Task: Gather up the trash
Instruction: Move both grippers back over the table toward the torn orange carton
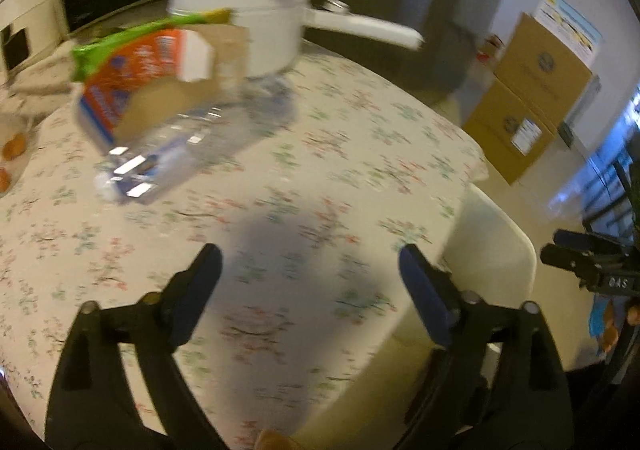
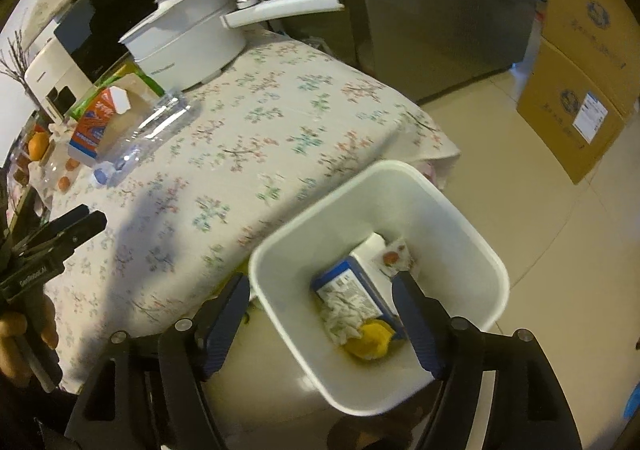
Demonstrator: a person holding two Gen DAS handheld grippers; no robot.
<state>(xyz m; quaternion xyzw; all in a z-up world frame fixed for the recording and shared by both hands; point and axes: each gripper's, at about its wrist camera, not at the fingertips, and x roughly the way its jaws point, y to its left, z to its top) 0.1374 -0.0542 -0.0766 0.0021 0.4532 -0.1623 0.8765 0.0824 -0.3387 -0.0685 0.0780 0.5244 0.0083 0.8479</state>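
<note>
Across the floral tablecloth (image 1: pixel 304 186), far side by the white pot (image 1: pixel 240 18): remaining trash piled together. Orange-and-blue carton (image 1: pixel 132 78) leaning upright, green wrapper (image 1: pixel 120 42) behind, clear plastic bottle (image 1: pixel 168 154) lying flat, long axis running from pot base toward near-left, cap end (image 2: pixel 102 173) nearest. Left gripper (image 1: pixel 308 282) spread wide, empty, aimed up-table, bottle ahead and to its left; clearly the nearer tool. Right gripper (image 2: pixel 320 314) also splayed, empty, hanging over white bin (image 2: pixel 472 218) beside table edge, well apart from pile.
</note>
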